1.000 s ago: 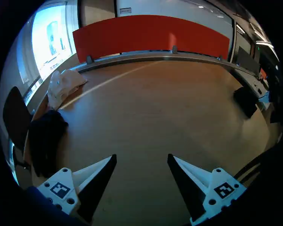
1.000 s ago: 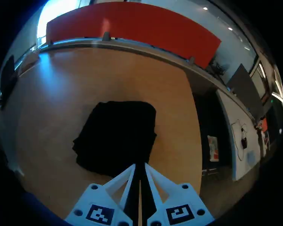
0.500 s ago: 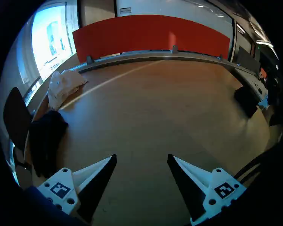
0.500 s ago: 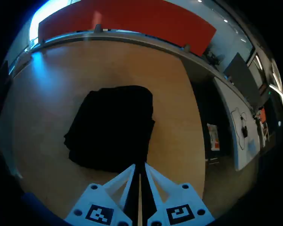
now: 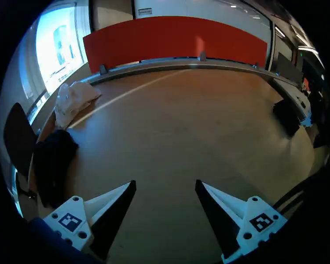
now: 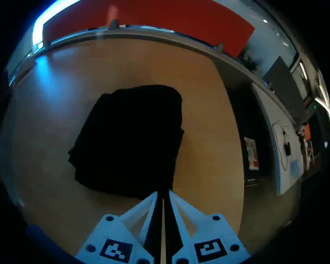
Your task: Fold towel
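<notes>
In the right gripper view a black towel lies flat on the wooden table as a folded, roughly rectangular stack. My right gripper is shut, its fingertips pinched on the towel's near edge. In the left gripper view my left gripper hovers open over bare wood, nothing between its fingers. A dark cloth heap sits to its left at the table's edge.
A white crumpled cloth lies at the far left of the table. A red partition runs along the back edge. A dark chair back stands left, a black object right. The table's right edge drops to the floor.
In the right gripper view the black towel has grown larger and shifted up-left while its near edge stays at the fingertips. The left gripper has barely moved.
</notes>
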The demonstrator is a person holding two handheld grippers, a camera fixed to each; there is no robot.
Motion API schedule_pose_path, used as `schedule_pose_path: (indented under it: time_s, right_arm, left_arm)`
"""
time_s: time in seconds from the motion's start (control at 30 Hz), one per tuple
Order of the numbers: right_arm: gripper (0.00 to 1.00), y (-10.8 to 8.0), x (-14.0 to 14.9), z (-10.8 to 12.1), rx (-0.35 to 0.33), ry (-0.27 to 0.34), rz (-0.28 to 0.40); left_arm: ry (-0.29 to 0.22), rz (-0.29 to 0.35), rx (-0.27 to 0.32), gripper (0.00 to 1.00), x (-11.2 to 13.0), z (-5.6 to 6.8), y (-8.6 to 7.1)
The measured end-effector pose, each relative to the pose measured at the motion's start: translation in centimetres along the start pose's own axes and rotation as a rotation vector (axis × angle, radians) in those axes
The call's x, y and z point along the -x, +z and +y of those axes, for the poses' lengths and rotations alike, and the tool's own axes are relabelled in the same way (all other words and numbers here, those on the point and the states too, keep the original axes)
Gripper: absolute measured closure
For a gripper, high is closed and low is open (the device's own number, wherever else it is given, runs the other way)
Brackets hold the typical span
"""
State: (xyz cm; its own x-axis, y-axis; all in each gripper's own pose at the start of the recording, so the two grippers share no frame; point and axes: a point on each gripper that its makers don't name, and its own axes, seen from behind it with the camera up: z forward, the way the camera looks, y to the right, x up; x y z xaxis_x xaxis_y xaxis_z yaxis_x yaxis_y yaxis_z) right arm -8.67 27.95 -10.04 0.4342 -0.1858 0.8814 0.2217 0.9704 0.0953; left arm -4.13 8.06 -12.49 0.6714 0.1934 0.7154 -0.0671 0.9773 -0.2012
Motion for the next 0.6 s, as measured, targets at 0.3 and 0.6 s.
schedule_pose_path:
  time_s: [0.3,0.6]
  right_arm:
    - [0.94,0.42,0.37,-0.2,-0.001,0.0,-0.015]
    - [0.92,0.18,0.27,0.08,0.02,0.003,-0.002]
  left_arm:
    - [-0.002,0.001,-0.002,0.0,-0.02,-0.2,-0.11]
    - [-0.002,0.003,-0.004,0.0,-0.07,-0.39,-0.19]
